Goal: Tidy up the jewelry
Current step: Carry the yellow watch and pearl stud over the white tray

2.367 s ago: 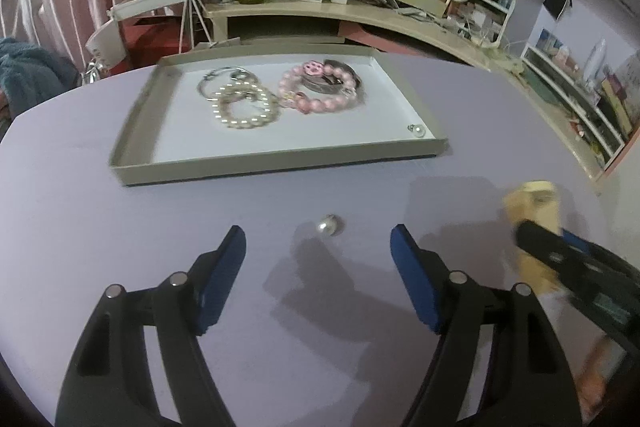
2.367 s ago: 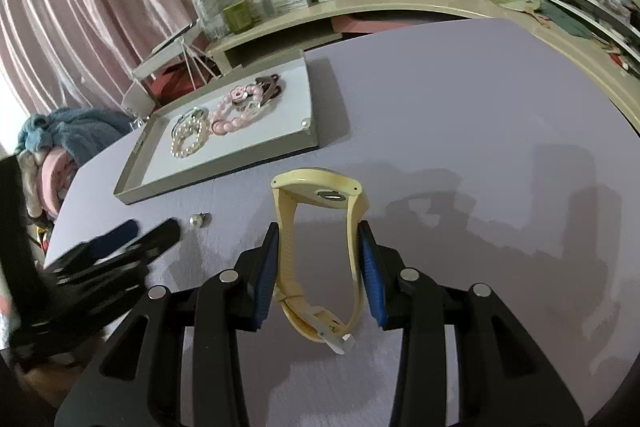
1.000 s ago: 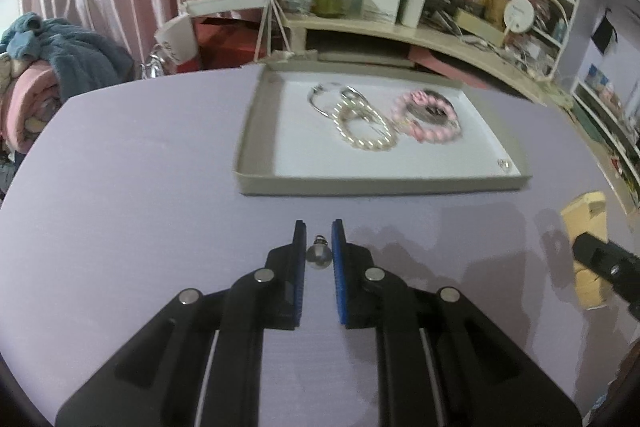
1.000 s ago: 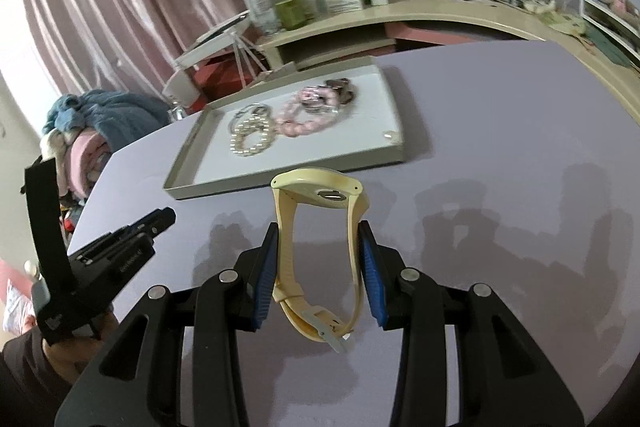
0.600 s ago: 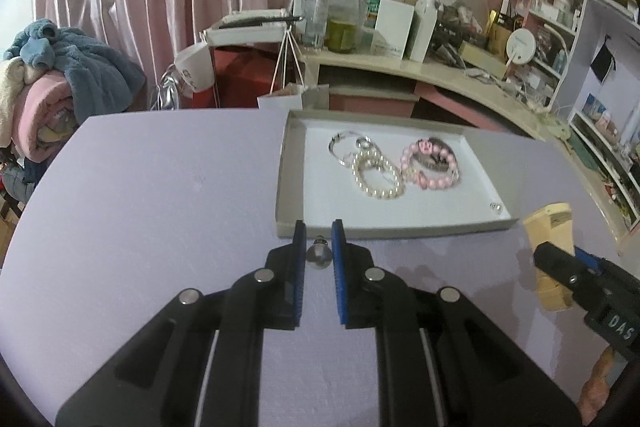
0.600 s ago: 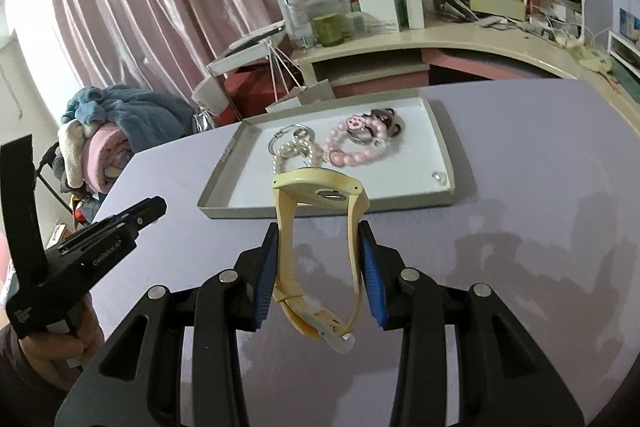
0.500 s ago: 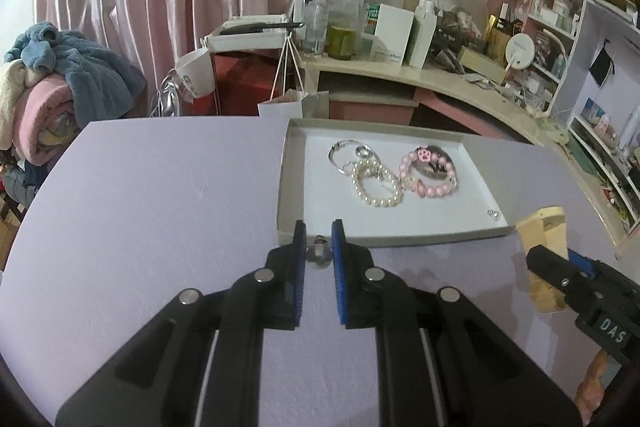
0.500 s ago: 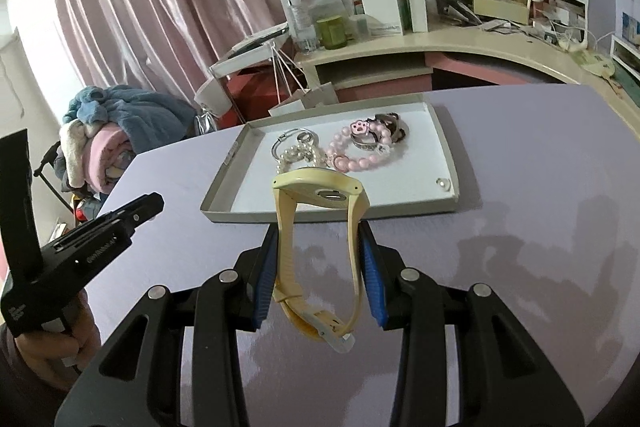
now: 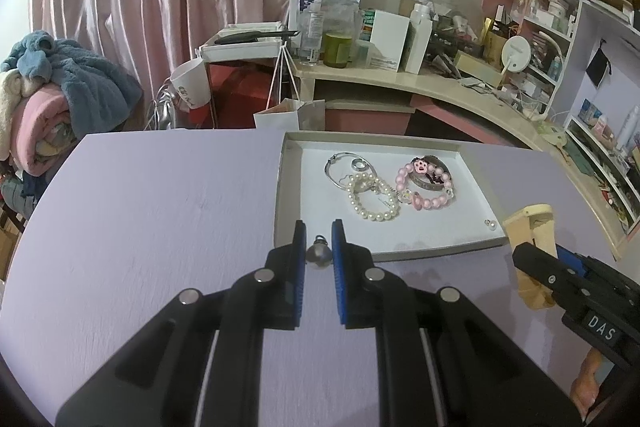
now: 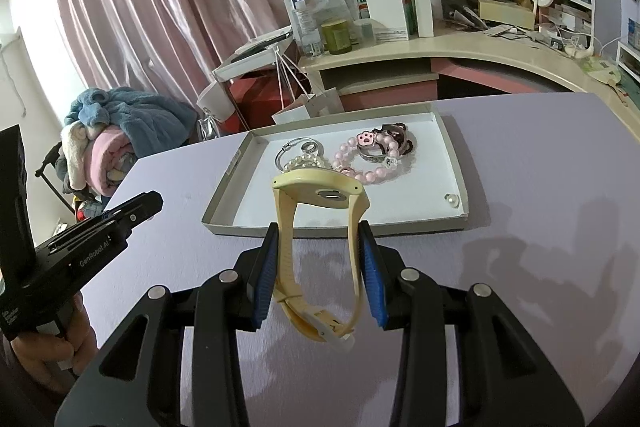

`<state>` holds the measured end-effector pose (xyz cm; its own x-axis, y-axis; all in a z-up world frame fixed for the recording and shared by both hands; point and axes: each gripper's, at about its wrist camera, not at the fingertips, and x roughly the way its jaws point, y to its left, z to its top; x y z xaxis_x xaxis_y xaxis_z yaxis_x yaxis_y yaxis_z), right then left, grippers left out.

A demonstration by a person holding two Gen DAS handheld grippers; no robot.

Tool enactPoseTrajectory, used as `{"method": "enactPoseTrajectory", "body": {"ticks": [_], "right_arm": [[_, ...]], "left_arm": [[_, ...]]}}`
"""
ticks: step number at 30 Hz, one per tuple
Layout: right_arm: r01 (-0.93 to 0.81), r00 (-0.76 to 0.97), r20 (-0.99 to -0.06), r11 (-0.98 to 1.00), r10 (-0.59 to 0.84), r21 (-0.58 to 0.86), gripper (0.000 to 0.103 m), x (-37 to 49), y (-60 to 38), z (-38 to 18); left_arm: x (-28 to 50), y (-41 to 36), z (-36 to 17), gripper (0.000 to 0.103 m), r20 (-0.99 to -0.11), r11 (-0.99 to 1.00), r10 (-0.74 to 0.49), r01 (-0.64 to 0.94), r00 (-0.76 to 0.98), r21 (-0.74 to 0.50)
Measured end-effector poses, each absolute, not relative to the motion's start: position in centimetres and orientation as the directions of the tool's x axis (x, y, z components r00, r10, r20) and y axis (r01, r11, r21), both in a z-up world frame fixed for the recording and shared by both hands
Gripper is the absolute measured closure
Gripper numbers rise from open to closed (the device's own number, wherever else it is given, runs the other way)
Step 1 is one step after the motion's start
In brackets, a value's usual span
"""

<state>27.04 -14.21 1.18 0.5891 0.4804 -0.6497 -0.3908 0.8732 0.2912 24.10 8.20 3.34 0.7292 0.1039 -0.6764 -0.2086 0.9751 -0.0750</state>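
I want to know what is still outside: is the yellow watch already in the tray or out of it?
Out. The yellow watch is clamped in the right gripper, short of the tray and off the table.

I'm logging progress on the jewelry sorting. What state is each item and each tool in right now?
left tool: shut on the pearl earring, held above the table
right tool: shut on the yellow watch, strap buckled in a loop
tray: open, no lid
pearl bracelet: lying in tray
pink bead bracelet: lying in tray
second pearl earring: lying in tray corner
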Motion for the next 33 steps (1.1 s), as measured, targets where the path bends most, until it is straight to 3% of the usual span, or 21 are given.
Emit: {"method": "enactPoseTrajectory", "body": {"ticks": [19,33], "right_arm": [[-0.354,0.655,-0.625,0.903,0.425,0.243,0.063,32.9,-14.1,3.0],[-0.319,0.590,-0.710,0.919,0.383,0.230,0.061,39.0,-11.5,-2.4]], "left_arm": [[28.1,8.0,4.7,0.090,-0.649,0.985,0.053,-0.148,0.759,-0.093],[32.7,9.2,4.5,0.090,-0.645,0.985,0.023,-0.129,0.764,-0.117]]}}
